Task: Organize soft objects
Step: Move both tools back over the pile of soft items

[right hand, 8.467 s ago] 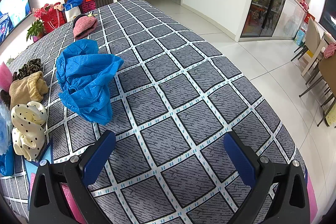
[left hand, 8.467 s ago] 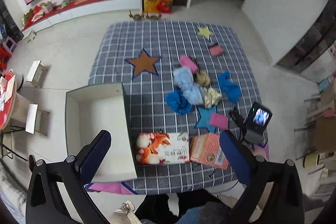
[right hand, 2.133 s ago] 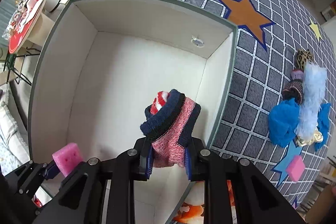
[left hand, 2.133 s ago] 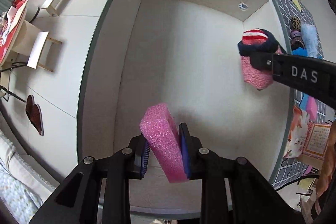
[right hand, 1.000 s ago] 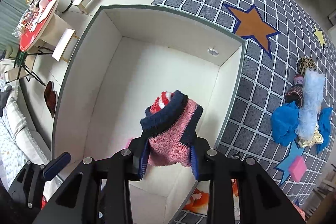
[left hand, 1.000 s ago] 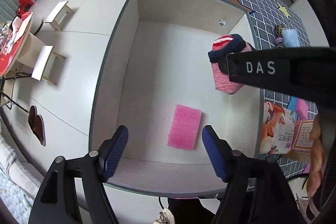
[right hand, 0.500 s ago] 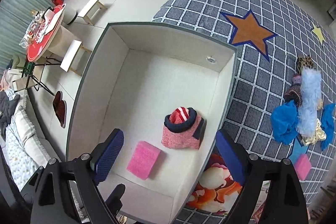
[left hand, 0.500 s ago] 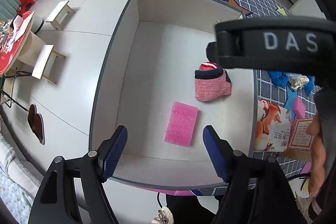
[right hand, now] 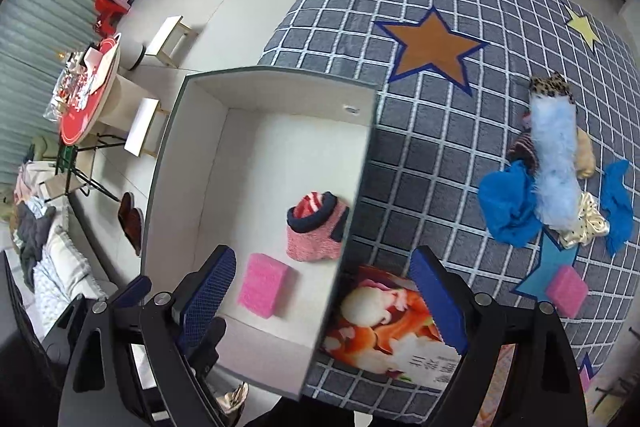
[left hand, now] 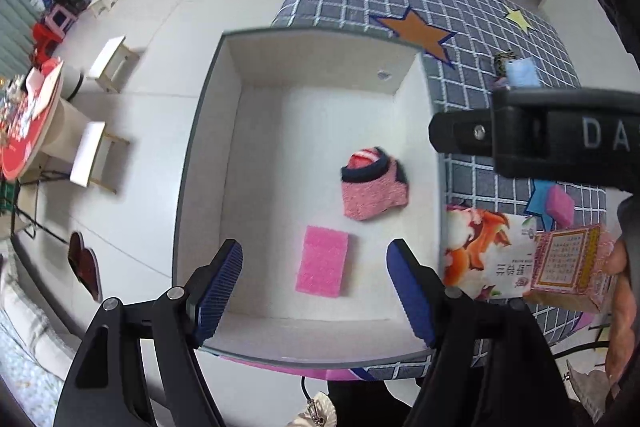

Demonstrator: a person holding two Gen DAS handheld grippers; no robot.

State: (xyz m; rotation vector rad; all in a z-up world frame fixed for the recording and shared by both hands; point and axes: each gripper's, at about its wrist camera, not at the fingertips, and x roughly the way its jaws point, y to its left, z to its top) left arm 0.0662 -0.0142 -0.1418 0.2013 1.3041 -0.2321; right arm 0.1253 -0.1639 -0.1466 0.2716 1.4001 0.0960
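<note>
Both grippers now gape empty: the left gripper [left hand: 314, 283] above the dropped pink sponge [left hand: 322, 260], the right gripper [right hand: 324, 291] having just released the knitted hat [right hand: 314, 233] into the white box [right hand: 192, 163]; the remaining pile [right hand: 556, 187] waits beyond its right finger.

The box [left hand: 208, 155] is white inside, holding a pink sponge [left hand: 322, 265] and a pink knit sock [left hand: 372, 191] with a navy cuff. The cloth [right hand: 420, 155] is grey with white checks and an orange star [right hand: 434, 45].
</note>
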